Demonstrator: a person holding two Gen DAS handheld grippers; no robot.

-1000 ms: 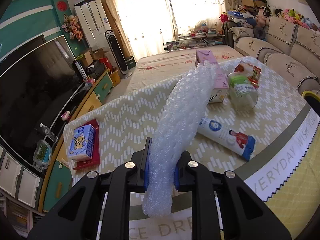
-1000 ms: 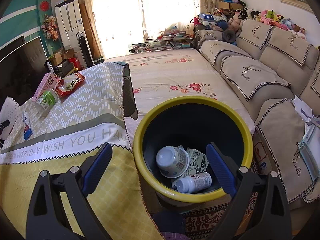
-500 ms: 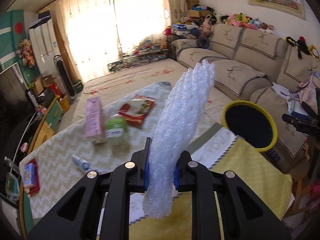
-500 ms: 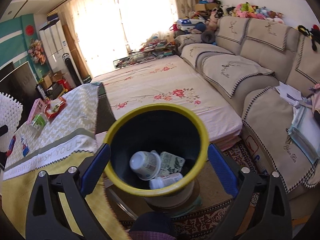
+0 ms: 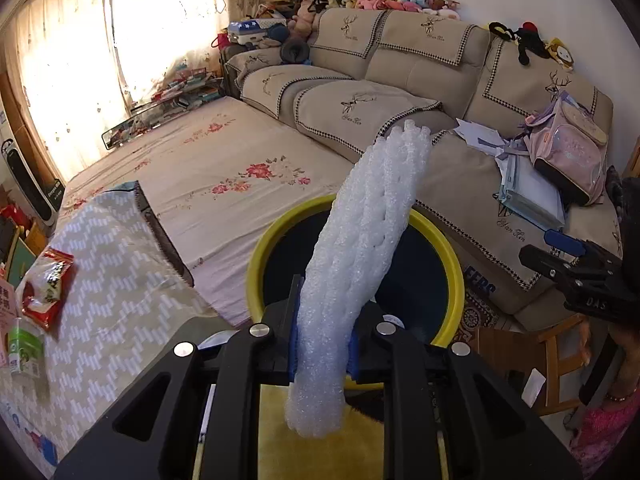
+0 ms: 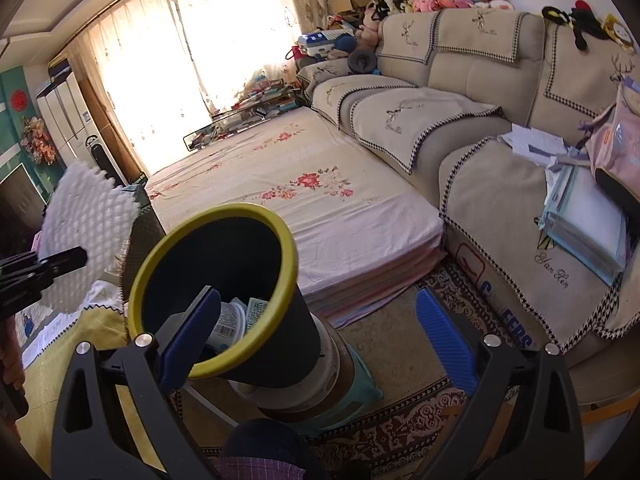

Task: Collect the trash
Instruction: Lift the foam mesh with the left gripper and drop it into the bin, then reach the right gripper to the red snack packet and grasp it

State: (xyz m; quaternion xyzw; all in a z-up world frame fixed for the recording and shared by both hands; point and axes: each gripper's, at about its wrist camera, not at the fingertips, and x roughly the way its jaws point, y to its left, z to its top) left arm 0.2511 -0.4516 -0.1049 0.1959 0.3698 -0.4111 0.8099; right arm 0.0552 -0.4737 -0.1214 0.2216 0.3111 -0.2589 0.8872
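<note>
now the left gripper (image 5: pixel 322 342), clamped on the foam (image 5: pixel 360 264), has swung from the table to above the bin (image 5: pixel 456 264); drop is next. right gripper (image 6: pixel 316 334) gapes empty beside it.

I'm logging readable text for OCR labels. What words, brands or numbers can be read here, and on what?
"Yan Xin": script stitched on the sofa seat cover.
"FERS": blue letters, partly cut off, on the sofa front.
"DAS": on the right gripper body, faint.
Too small or blurred: red snack bag, green bottle label, containers in the yellow-rimmed bin, tablecloth lettering.
</note>
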